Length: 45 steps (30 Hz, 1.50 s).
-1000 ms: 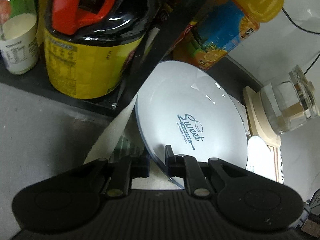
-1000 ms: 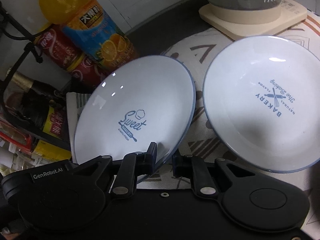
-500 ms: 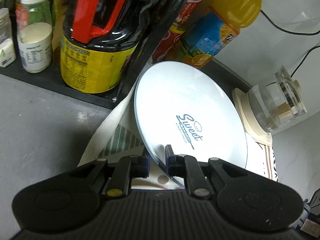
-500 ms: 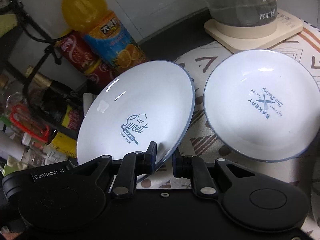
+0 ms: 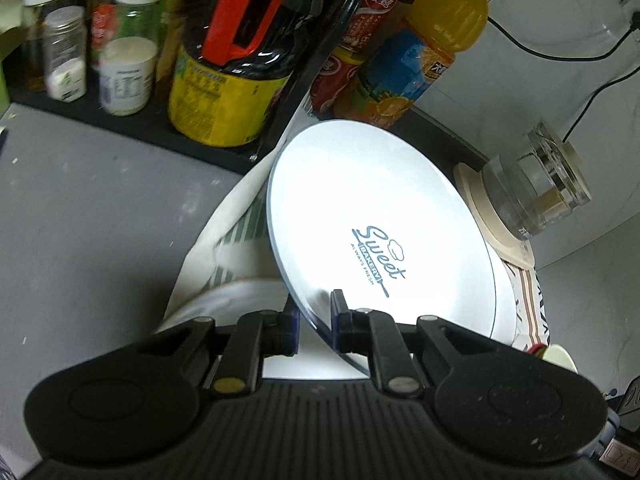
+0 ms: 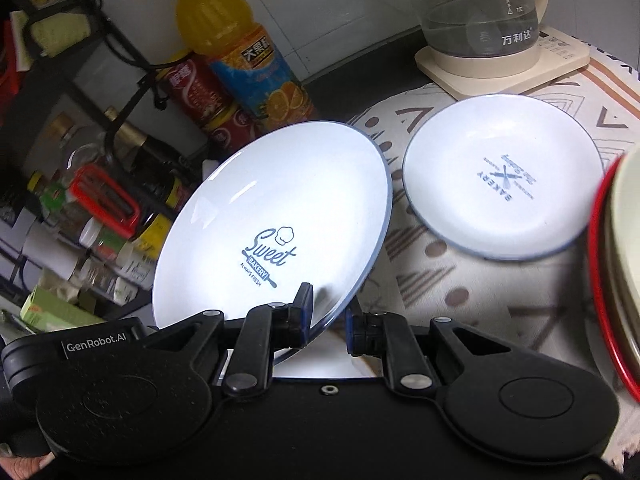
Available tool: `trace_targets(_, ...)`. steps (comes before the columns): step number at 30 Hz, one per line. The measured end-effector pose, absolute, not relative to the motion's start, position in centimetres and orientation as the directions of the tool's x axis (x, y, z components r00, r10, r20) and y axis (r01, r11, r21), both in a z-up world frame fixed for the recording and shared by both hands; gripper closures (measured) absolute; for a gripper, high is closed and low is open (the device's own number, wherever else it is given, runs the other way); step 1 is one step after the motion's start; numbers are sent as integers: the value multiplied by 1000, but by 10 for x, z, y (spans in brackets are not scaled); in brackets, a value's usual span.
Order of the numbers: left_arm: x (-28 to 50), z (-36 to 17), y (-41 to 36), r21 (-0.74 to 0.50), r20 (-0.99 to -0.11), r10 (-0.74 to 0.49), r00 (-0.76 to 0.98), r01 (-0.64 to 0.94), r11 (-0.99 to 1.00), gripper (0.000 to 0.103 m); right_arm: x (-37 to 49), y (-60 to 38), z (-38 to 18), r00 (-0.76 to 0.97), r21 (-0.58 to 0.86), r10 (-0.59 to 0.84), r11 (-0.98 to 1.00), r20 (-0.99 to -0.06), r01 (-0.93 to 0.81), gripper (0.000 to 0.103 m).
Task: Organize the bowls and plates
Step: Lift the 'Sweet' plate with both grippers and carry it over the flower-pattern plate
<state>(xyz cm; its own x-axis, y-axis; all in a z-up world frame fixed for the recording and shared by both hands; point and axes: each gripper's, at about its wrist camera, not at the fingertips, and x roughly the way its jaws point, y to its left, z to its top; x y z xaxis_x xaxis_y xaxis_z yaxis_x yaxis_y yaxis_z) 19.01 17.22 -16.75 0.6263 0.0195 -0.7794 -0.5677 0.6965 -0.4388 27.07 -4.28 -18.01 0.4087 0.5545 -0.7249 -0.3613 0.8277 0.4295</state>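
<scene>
My left gripper is shut on the rim of a white blue-edged "Sweet Bakery" plate, held tilted above a white plate on the cloth. My right gripper is shut on the rim of another "Sweet Bakery" plate, also tilted, above a white dish edge just below the jaws. A white "Bakery" plate lies flat on the patterned cloth to the right. A red-rimmed bowl stack shows at the right edge.
A black rack with a yellow-labelled jar, spice jars and bottles stands at the back left. An orange juice bottle and red cans stand behind the plates. A glass kettle on its cream base sits back right.
Both grippers have drawn back and risen with their plates. More of the rack and cloth shows; a white plate under the left gripper and the red-rimmed stack have come into view.
</scene>
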Motion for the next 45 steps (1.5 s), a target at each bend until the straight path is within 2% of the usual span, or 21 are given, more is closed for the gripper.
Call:
trace_targets(22,101,-168,122,-415,-807,52,589,-627,659,89,199,-84,-188,365,402,567,805,-739,-437,88)
trace_targets(45,79,-190,109,-416,-847,6,532,-668,617,88,174,-94,-199,357,317,513,817,-781,-481,88)
